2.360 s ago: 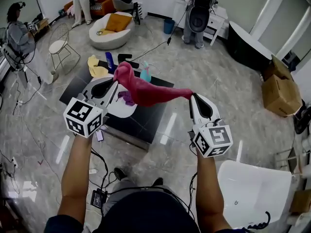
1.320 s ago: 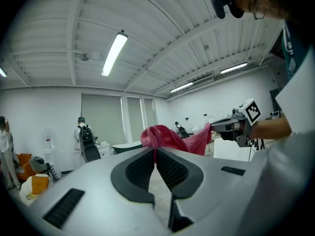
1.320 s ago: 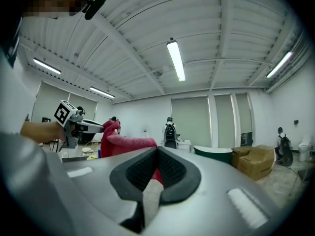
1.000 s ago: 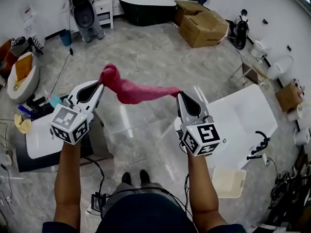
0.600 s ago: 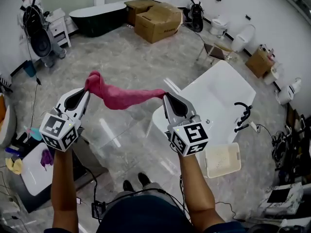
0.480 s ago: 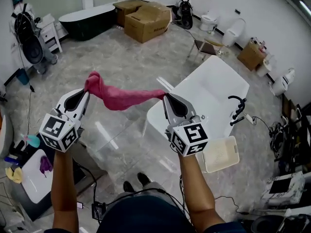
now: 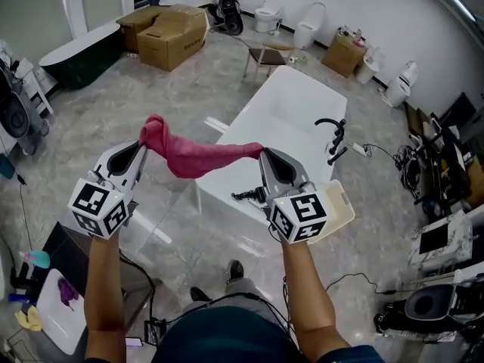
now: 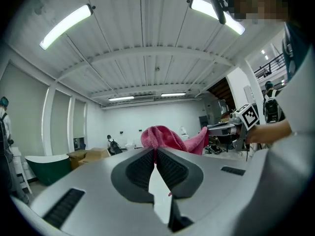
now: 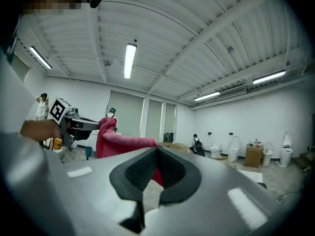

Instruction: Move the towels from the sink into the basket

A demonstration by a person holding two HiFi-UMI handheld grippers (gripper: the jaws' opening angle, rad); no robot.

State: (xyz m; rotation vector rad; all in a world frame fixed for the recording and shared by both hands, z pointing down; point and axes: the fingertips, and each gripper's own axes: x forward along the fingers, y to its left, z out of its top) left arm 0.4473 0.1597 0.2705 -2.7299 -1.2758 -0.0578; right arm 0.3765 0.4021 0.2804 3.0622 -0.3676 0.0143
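Observation:
A pink towel [image 7: 198, 155] hangs stretched in the air between both grippers. My left gripper [image 7: 143, 147] is shut on its bunched left end [image 8: 165, 137]. My right gripper [image 7: 262, 153] is shut on its other end [image 9: 123, 142]. The cream basket [image 7: 338, 208] sits on the floor just right of my right gripper, partly hidden behind its marker cube. The sink [image 7: 54, 320] with a purple cloth [image 7: 66, 289] in it shows at the lower left corner.
A white bathtub [image 7: 283, 127] with a black tap [image 7: 336, 137] lies below and beyond the towel. Cardboard boxes [image 7: 169, 26], a dark green tub [image 7: 72, 54] and toilets [image 7: 308, 27] stand further back. Equipment and cables crowd the right side.
The view has swung right: the white bathtub and basket have come under the grippers, and the sink has slid to the lower left. Both grippers still hold the towel stretched.

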